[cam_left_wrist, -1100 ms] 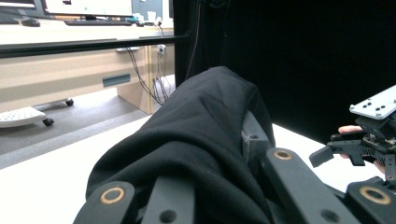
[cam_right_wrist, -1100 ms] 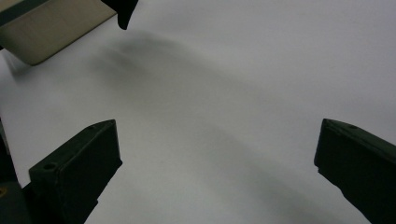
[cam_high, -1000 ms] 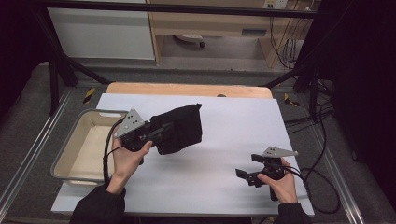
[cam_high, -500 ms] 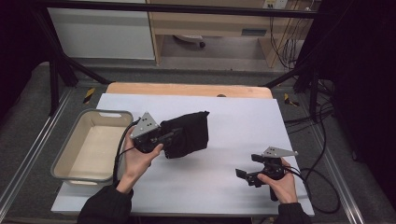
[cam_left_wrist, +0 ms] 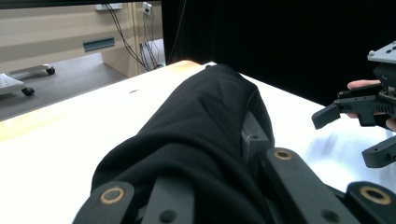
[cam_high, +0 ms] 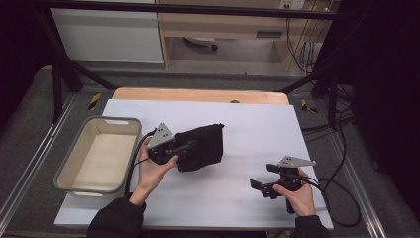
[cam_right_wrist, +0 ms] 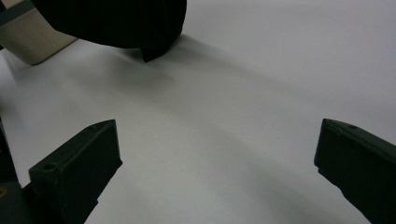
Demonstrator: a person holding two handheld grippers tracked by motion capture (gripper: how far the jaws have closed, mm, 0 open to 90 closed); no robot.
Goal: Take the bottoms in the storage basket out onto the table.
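Your left gripper (cam_high: 190, 148) was clamped on the black cloth (cam_high: 203, 146), its jaws buried in the folds. In the left gripper view the cloth (cam_left_wrist: 196, 140) draped over both jaws and hid their tips, so where the pads bit could not be made out; only the linkage arms at the bottom edge stood bare. The high view gave what that one did not: the cloth was a bunched dark bundle near the middle of the table (cam_high: 247, 129), a little toward its left edge, just beside the grey bin (cam_high: 67, 168) that sat at the left edge near the front corner. Whether the bundle rested on the white surface or hung just clear of it was hard to tell from above.

Your right gripper (cam_high: 261, 187) was near the front right corner, jaws spread wide with nothing between them. The right gripper view showed bare white table between its two black jaws, both cut off by the frame, and a corner of the cloth (cam_right_wrist: 116, 21) at the top, with a piece of the bin (cam_right_wrist: 32, 44) behind it. The left gripper view caught the right gripper (cam_left_wrist: 369, 130) at its right edge, partly cropped.
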